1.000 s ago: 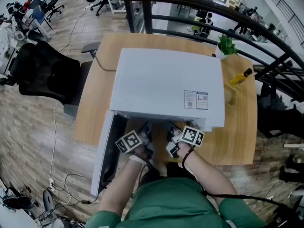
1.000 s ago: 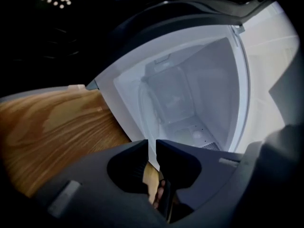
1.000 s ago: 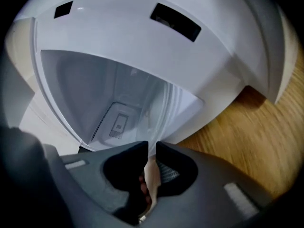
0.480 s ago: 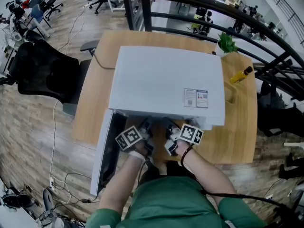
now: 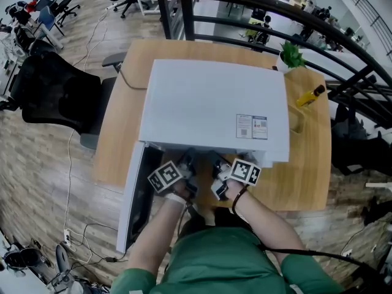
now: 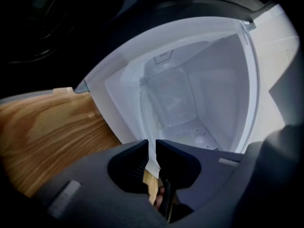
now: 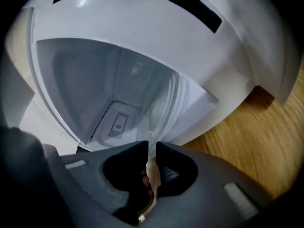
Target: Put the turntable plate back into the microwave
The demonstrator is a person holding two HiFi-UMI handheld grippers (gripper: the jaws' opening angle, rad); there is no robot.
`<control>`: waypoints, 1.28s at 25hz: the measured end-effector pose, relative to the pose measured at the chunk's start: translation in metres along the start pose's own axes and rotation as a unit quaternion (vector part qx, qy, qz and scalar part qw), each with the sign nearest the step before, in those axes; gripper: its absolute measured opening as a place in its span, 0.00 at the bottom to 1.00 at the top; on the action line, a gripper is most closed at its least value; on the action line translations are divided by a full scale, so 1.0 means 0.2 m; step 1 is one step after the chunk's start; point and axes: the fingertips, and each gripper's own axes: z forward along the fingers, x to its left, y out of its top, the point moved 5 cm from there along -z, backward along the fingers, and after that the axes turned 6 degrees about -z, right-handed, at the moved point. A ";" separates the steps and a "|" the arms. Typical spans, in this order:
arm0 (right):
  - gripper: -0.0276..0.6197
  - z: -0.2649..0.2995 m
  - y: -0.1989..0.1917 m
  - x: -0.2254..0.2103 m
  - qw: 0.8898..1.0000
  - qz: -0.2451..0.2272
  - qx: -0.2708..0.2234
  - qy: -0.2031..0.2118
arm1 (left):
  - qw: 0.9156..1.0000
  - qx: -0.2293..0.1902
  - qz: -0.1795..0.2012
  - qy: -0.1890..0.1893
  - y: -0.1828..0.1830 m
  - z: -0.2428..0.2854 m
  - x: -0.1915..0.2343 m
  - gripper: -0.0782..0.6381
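A clear, glossy glass plate is gleaming in the left claw; beyond it the microwave is looking smooth, and beside it the tabletop is showing wood grain.

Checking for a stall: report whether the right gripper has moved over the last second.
No. The right gripper stays put below the label on the microwave.

Head view: was evenly bright and soft, with heavy fisheye bending toward the frame edges.
Microwave top: looked washed-out and pale, with no hard shadow.
Left gripper view: had a black vignette above; left claw sat dark and blurred.
Right gripper view: showed a small glare spot on the casing; right claw was shadowed and unfocused.
Turntable plate: clear glass smeared the lit cavity behind.
Worktop: grain was blurred.
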 end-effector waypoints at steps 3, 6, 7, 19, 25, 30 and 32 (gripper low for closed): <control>0.13 0.00 0.01 0.00 1.000 0.000 0.001 -0.002 | 1.000 0.000 0.001 0.002 0.00 0.01 0.00 0.19; 0.13 0.00 0.01 0.00 1.000 0.000 0.003 -0.005 | 1.000 0.001 0.001 0.003 -0.01 0.01 -0.01 0.19; 0.13 0.01 0.00 0.00 1.000 -0.001 0.004 -0.005 | 1.000 0.000 0.000 0.003 -0.01 0.00 -0.01 0.19; 0.13 0.05 0.00 0.05 1.000 -0.014 0.009 -0.006 | 1.000 0.009 0.008 -0.001 -0.03 -0.01 -0.03 0.19; 0.13 0.03 -0.04 0.05 1.000 -0.019 0.015 -0.005 | 1.000 0.019 0.007 0.001 -0.06 -0.04 0.00 0.19; 0.13 0.01 -0.05 0.08 1.000 -0.025 0.011 0.013 | 1.000 0.024 0.014 0.002 -0.09 -0.06 0.00 0.19; 0.13 -0.01 -0.06 0.10 0.999 -0.029 0.015 0.017 | 0.999 0.027 0.025 0.001 -0.11 -0.08 -0.01 0.19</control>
